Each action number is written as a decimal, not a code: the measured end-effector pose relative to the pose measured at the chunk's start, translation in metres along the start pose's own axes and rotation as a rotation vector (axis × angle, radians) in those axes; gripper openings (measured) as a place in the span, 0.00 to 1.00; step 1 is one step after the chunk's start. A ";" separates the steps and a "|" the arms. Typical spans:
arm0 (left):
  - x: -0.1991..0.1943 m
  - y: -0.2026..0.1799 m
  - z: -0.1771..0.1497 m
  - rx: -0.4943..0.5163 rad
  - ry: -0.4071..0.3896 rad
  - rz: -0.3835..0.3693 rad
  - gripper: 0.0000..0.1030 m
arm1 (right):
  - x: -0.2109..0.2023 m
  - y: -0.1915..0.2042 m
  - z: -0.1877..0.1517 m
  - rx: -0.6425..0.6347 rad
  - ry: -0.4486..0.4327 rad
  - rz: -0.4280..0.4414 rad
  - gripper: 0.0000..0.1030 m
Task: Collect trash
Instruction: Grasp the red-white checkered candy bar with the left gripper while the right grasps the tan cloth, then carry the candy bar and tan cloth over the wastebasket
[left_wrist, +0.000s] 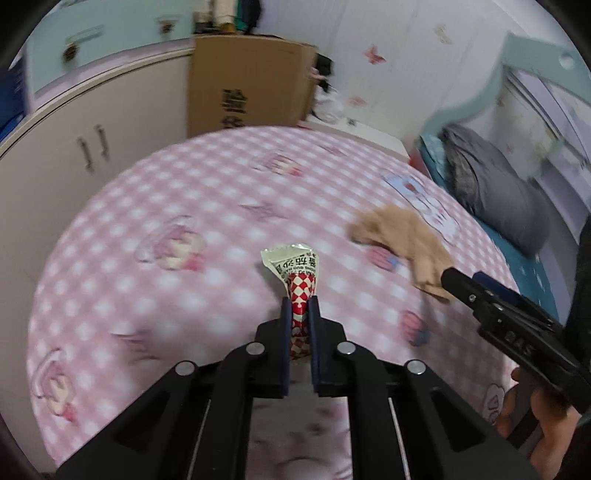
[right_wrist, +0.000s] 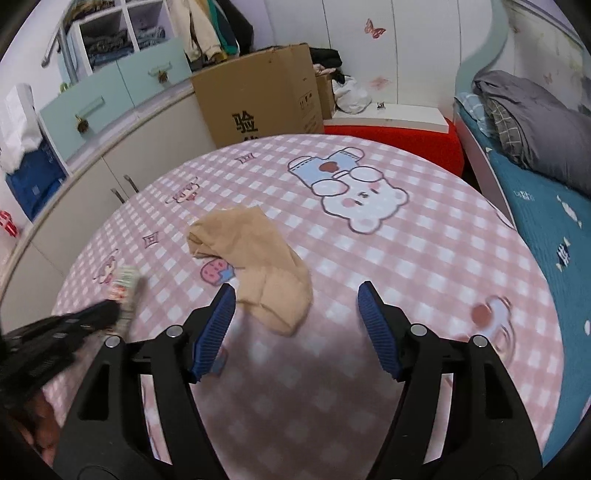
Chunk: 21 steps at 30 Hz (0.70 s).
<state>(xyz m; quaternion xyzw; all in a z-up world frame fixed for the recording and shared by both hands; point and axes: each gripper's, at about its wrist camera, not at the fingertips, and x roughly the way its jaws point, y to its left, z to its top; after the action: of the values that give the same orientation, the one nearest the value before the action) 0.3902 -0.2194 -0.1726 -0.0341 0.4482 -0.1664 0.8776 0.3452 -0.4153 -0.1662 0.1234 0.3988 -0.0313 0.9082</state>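
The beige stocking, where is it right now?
The beige stocking lies on the pink checked tablecloth, just ahead of the open right gripper, near its left finger.

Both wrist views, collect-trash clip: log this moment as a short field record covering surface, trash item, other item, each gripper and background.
surface: round table under a pink checked cartoon-print cloth
trash item: crumpled red-and-white checked wrapper with a pale printed end
other item: limp beige stocking lying flat on the cloth, touched by neither gripper
left gripper: shut on the wrapper
right gripper: open, empty, blue pads either side of the stocking's near end
background: brown cardboard box behind the table
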 end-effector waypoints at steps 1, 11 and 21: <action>-0.004 0.010 0.001 -0.013 -0.009 0.004 0.08 | 0.005 0.002 0.002 -0.001 0.012 0.013 0.66; -0.038 0.076 -0.006 -0.094 -0.055 -0.007 0.08 | 0.016 0.032 0.005 -0.034 0.043 0.031 0.06; -0.086 0.151 -0.028 -0.171 -0.119 0.004 0.08 | -0.027 0.166 -0.011 -0.219 -0.009 0.261 0.06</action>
<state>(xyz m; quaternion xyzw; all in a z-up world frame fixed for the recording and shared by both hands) 0.3607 -0.0469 -0.1544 -0.1179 0.4080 -0.1235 0.8969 0.3446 -0.2527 -0.1201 0.0742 0.3765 0.1301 0.9142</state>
